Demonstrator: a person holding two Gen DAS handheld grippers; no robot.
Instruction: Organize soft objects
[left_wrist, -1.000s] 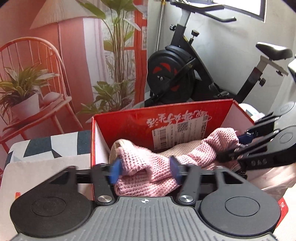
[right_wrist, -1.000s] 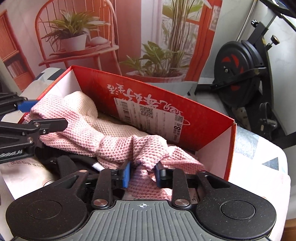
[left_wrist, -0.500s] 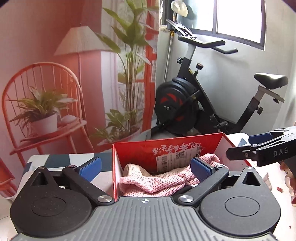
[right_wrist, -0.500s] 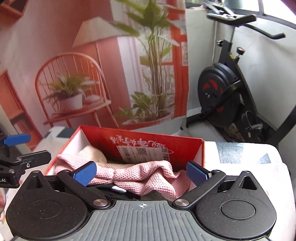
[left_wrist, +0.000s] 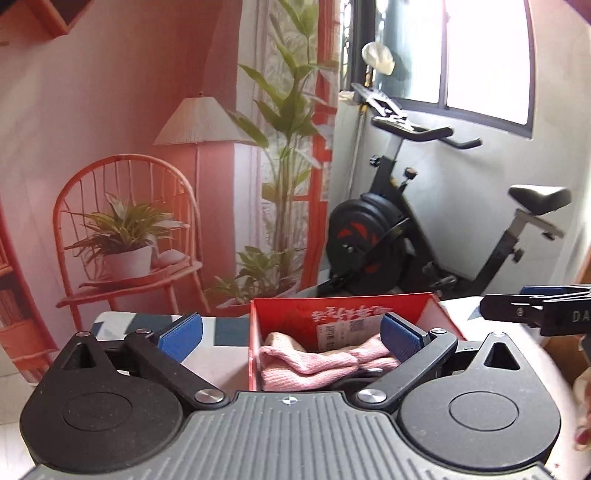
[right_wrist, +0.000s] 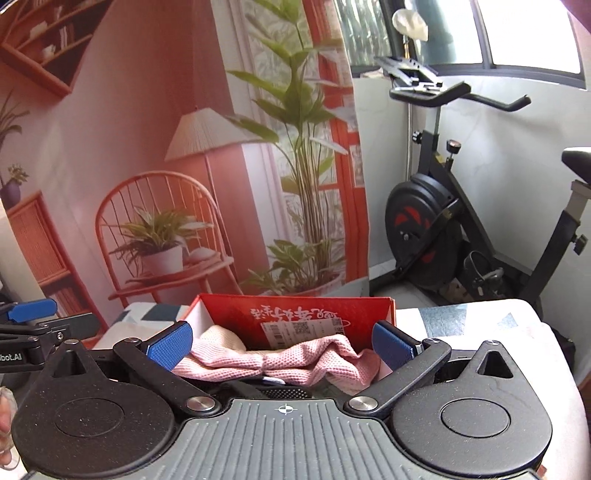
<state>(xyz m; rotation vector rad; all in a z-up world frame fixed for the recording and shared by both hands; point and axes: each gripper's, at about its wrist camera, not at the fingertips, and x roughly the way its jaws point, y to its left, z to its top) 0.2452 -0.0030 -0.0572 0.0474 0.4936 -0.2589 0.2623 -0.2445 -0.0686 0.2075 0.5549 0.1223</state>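
A pink knitted cloth (left_wrist: 317, 363) (right_wrist: 280, 363) lies bunched in an open red cardboard box (left_wrist: 291, 314) (right_wrist: 229, 314), over a cream cloth (left_wrist: 282, 339) (right_wrist: 221, 339). My left gripper (left_wrist: 291, 332) stands open, well back from and above the box, with nothing between its blue pads (left_wrist: 181, 332). My right gripper (right_wrist: 282, 341) is open too and holds nothing; the pink cloth shows between its pads (right_wrist: 393, 345) only from afar. In each view the other gripper pokes in at the edge: the right one (left_wrist: 532, 310), the left one (right_wrist: 33, 321).
The box stands on a table with a patterned cover (right_wrist: 461, 321). Behind it hangs a printed backdrop (left_wrist: 129, 147) with a chair and plants. An exercise bike (left_wrist: 388, 240) stands at the back right under a window. A hand (left_wrist: 581, 406) shows at the right edge.
Both grippers let go of the pink cloth, opened wide, and drew back and up from the box. The cloth stayed lying in the box.
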